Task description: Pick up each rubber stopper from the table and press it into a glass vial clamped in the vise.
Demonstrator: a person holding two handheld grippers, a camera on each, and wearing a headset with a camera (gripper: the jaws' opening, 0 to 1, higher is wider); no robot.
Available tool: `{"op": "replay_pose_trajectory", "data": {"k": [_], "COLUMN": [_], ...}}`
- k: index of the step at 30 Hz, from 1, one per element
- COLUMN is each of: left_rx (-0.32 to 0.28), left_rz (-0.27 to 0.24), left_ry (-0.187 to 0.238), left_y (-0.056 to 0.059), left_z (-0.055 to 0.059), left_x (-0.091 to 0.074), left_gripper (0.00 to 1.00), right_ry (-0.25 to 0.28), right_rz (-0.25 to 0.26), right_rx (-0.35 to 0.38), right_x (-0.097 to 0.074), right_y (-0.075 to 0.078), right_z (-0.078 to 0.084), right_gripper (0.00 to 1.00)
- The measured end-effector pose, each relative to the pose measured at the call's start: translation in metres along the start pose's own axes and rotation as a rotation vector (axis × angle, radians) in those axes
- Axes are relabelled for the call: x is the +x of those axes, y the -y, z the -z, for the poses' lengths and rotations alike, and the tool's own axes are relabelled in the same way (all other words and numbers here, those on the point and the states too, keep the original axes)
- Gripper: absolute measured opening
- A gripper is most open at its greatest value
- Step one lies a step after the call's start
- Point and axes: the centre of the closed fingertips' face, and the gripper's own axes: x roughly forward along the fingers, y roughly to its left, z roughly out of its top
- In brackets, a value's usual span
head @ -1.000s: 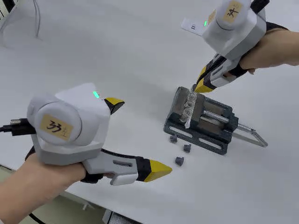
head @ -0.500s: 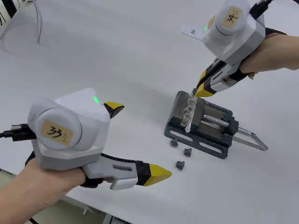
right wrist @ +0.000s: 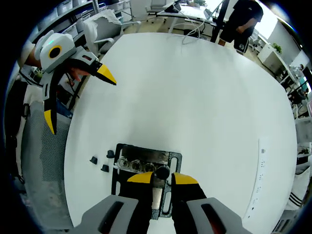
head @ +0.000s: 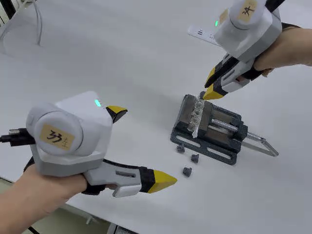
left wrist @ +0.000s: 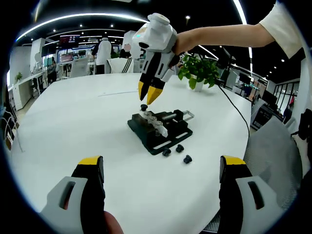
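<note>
On the table (head: pixel 122 58): a dark vise (head: pixel 214 134) sits right of centre in the head view, with its screw handle pointing off to the right.
Vials (head: pixel 196 114): a short row of clear glass vials stands upright, clamped in the vise.
Held stopper (right wrist: pixel 162 172): a small, dark stopper, pinched between the yellow tips of one gripper.
Right gripper (head: pixel 205 90): closed on that stopper and angled downward, just above the far end of the vial row. Whether the stopper touches a vial cannot be told.
Loose stoppers (head: pixel 187 171): three dark rubber stoppers lie on the table just beside the near side of the vise, each apart from the others.
Left gripper (head: pixel 144 146): its jaws are spread wide with nothing between them. It is held over the near edge of the table, well apart from the vise.
</note>
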Motion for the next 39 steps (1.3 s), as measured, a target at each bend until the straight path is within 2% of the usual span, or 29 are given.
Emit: {"op": "replay_pose_trajectory", "data": {"k": [4, 8, 13, 29, 33, 39], "left_rx": [-0.002, -0.004, -0.009, -0.019, -0.024, -0.03], "left_rz": [-0.004, -0.007, -0.009, -0.008, -0.006, -0.001], "left_ry": [0.005, 0.005, 0.001, -0.005, -0.006, -0.012], "left_y": [-0.001, -0.002, -0.003, -0.004, -0.003, -0.002], "left_z": [-0.002, -0.001, 0.002, 0.006, 0.007, 0.01], "left_x": [0.0, 0.001, 0.0, 0.004, 0.004, 0.004], "left_gripper": [0.99, 0.99, 0.99, 0.99, 0.99, 0.99], "right_ry": [-0.001, -0.018, -0.018, -0.028, -0.04, -0.078], "right_rz": [-0.013, -0.034, -0.039, -0.057, -0.062, -0.084], "right_rx": [-0.003, -0.009, -0.003, -0.023, -0.043, -0.028], "right_x": [-0.003, 0.003, 0.009, 0.012, 0.012, 0.014], "right_y": [-0.004, -0.008, -0.006, -0.007, -0.008, -0.006], "right_z": [-0.001, 0.003, 0.005, 0.006, 0.006, 0.007], "right_gripper": [0.04, 0.02, 0.0, 0.0, 0.0, 0.0]}}
